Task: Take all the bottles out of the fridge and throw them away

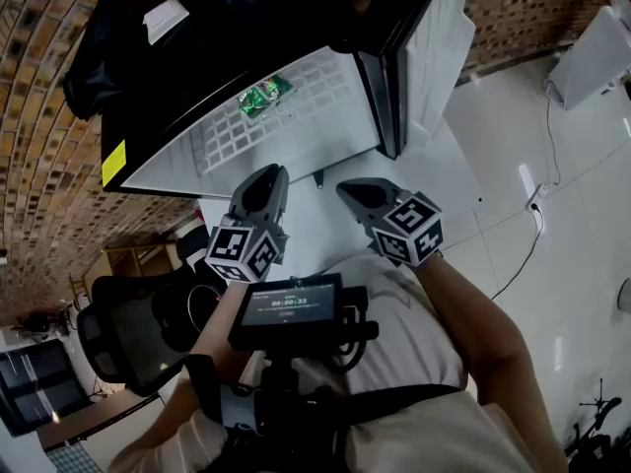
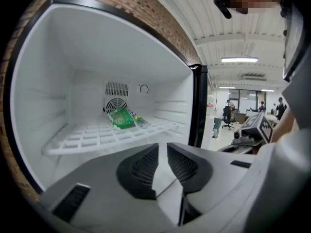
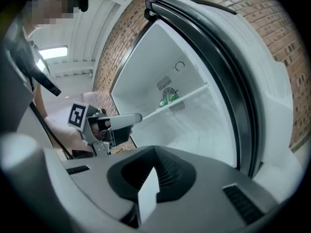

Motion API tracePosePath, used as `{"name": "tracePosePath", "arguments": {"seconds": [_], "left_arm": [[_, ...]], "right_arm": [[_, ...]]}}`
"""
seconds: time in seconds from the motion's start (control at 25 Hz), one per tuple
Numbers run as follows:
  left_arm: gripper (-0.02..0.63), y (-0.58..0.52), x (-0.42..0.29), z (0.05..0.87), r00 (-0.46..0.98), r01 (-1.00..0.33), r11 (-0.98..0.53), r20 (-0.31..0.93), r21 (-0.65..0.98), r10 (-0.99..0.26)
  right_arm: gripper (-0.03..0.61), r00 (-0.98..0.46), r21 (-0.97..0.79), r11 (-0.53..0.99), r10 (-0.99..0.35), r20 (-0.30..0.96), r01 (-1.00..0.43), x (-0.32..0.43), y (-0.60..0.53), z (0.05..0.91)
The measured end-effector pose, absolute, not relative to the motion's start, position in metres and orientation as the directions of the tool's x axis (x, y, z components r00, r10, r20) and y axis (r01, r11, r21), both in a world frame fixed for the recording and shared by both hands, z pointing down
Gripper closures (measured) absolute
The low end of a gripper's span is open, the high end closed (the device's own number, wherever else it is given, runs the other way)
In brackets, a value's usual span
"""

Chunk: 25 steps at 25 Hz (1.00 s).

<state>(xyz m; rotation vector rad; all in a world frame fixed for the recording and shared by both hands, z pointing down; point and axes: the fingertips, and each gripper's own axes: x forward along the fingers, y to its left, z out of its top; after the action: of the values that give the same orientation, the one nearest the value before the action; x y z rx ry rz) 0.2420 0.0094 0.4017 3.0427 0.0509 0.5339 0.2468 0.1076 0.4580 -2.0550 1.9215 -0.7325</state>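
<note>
A green bottle (image 1: pixel 264 95) lies on its side on the white wire shelf (image 1: pixel 315 116) inside the open fridge, near the back wall fan. It also shows as the bottle (image 2: pixel 121 118) in the left gripper view and the bottle (image 3: pixel 167 100) in the right gripper view. My left gripper (image 1: pixel 264 180) hovers outside the fridge, in front of the shelf. Its jaws (image 2: pixel 163 147) stand a narrow slit apart with nothing between them. My right gripper (image 1: pixel 357 193) hangs beside it near the door, jaws (image 3: pixel 154 161) closed together and empty. Both are well short of the bottle.
The fridge door (image 1: pixel 419 47) stands open at the right. A dark bag (image 1: pixel 108 37) rests on top of the fridge. A brick wall (image 1: pixel 39 166) runs behind it. An office chair (image 1: pixel 128 333) is at my left, and a cable (image 1: pixel 527 235) lies on the floor.
</note>
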Motion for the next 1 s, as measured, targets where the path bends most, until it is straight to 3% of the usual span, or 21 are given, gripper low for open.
{"name": "tracePosePath", "arguments": {"seconds": [0.16, 0.24, 0.32, 0.4, 0.6, 1.0], "left_arm": [[0.419, -0.012, 0.265, 0.363, 0.956, -0.035, -0.992, 0.285, -0.123, -0.069], [0.316, -0.027, 0.284, 0.352, 0.954, -0.06, -0.978, 0.277, -0.198, -0.114], [0.266, -0.045, 0.305, 0.353, 0.939, -0.087, -0.969, 0.306, -0.233, -0.158], [0.173, -0.062, 0.325, 0.367, 0.913, -0.111, -0.963, 0.358, -0.245, -0.196], [0.143, -0.082, 0.349, 0.393, 0.864, -0.138, -0.96, 0.444, -0.244, -0.237], [0.141, -0.091, 0.385, 0.38, 0.871, -0.126, -0.975, 0.45, -0.182, -0.197]], "right_arm": [[0.575, -0.003, -0.501, -0.094, -0.982, 0.189, -0.86, 0.247, 0.107, 0.459], [0.575, -0.011, -0.505, -0.086, -0.983, 0.185, -0.859, 0.247, 0.107, 0.46], [0.575, -0.018, -0.508, -0.079, -0.983, 0.184, -0.858, 0.247, 0.108, 0.461], [0.575, -0.025, -0.511, -0.073, -0.983, 0.184, -0.857, 0.246, 0.111, 0.462], [0.575, -0.017, -0.524, -0.085, -0.982, 0.186, -0.848, 0.251, 0.123, 0.468], [0.575, -0.057, -0.549, -0.084, -0.97, 0.235, -0.832, 0.253, 0.144, 0.484]]}}
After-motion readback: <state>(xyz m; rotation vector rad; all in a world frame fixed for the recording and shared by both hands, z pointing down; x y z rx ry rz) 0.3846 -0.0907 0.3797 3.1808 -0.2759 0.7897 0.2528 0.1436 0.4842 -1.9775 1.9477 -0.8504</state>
